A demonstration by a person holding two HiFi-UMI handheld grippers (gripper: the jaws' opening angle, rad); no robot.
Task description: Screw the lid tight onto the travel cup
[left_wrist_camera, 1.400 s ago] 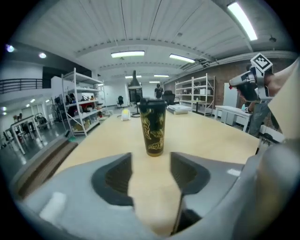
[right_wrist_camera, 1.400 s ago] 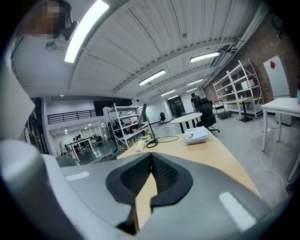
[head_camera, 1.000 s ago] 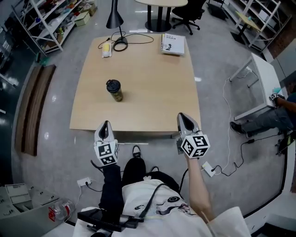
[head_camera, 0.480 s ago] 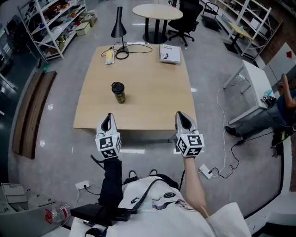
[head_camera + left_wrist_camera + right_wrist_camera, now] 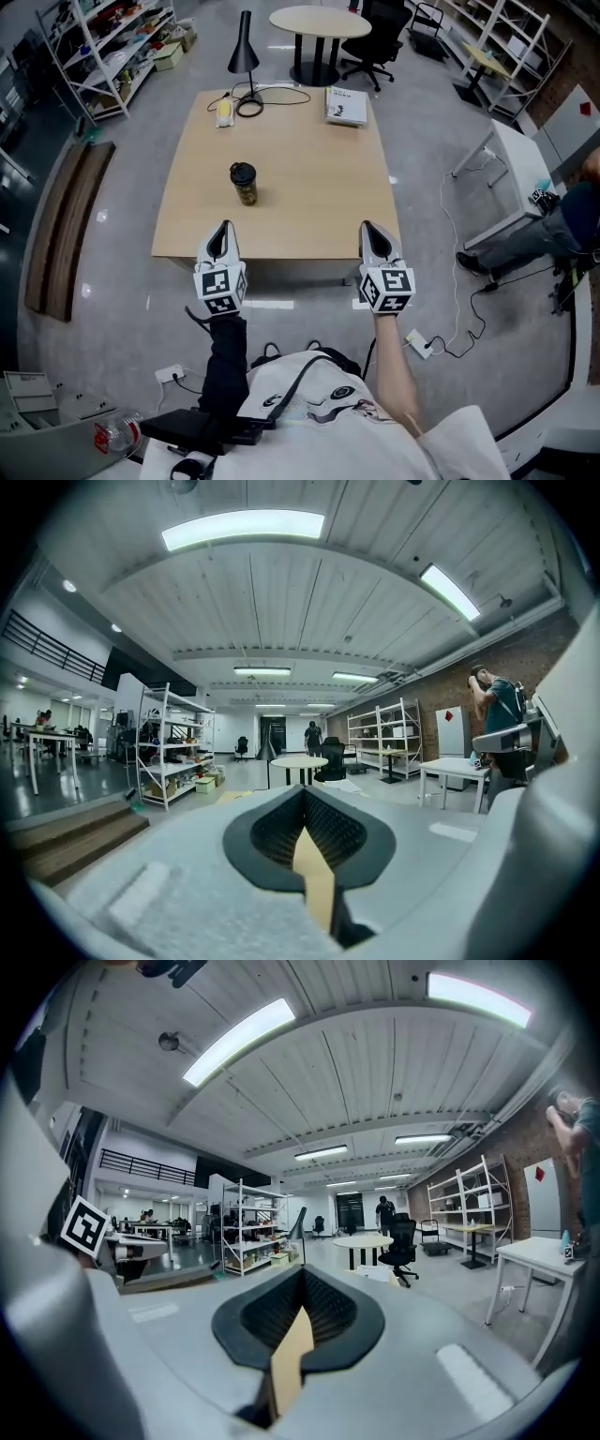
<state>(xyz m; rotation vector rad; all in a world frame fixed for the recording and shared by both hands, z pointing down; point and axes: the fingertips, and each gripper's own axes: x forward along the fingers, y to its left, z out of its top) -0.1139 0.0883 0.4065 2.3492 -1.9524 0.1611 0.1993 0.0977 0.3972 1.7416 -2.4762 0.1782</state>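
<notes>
Pale wood surface point(image 5: 309, 187) carries the travel cup point(image 5: 244, 187). It stands upright, left of centre, with its black lid point(image 5: 243, 172) already seated on top. I cannot tell from here whether the lid is threaded home. I hold the left tongs point(image 5: 222, 230) and the right tongs point(image 5: 367, 230) over the near edge. Both are closed flat with nothing between the jaws, well apart from the cup. Step in hand, as I judge it: approach, no contact made. The next move calls for both tongs to open, one to clamp the cup body, the other to grip the lid rim and rotate it.
</notes>
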